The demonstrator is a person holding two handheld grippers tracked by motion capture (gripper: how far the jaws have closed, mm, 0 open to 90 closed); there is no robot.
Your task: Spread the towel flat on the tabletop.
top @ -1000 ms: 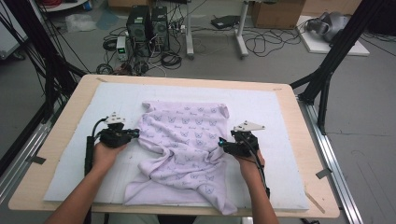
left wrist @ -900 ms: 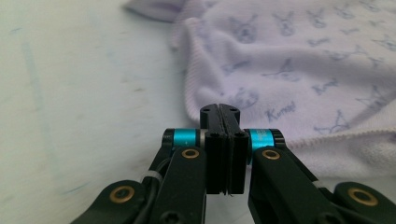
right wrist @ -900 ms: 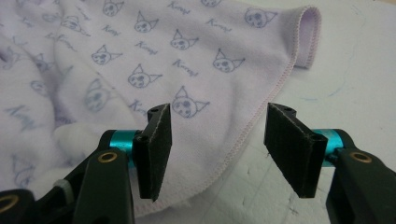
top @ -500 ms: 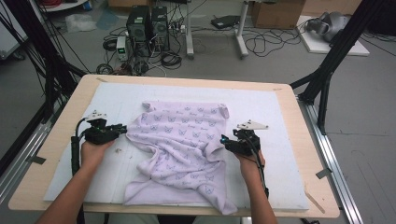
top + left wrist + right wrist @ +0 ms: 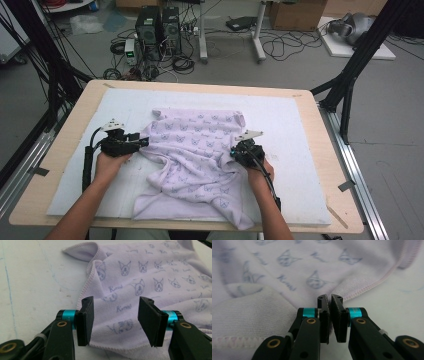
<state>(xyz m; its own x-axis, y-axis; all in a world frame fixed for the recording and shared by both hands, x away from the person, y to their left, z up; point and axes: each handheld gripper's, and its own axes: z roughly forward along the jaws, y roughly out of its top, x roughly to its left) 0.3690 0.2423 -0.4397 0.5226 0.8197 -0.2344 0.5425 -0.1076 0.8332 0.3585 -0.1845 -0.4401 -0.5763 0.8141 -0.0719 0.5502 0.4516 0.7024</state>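
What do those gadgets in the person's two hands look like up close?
Both are black handheld tools. The left gripper has two flat black rectangular fingers on turquoise metal collars, with brass-coloured rivets in the linkage arms. The right gripper is built the same. Each carries a grey three-cornered plate and trails a black cable. The forearms are bare.

Two handheld grippers, the left gripper point(image 5: 142, 142) and the right gripper point(image 5: 233, 153), are built of matte black plastic, each with flat, blocky black jaws mounted on short bright-teal metal collars. Brass-coloured rivets dot the black linkage arms behind the jaws, and a small screw hole marks each jaw tip. A pale grey three-cornered plate tops each gripper, and a black cable trails back along each bare, sleeveless forearm.
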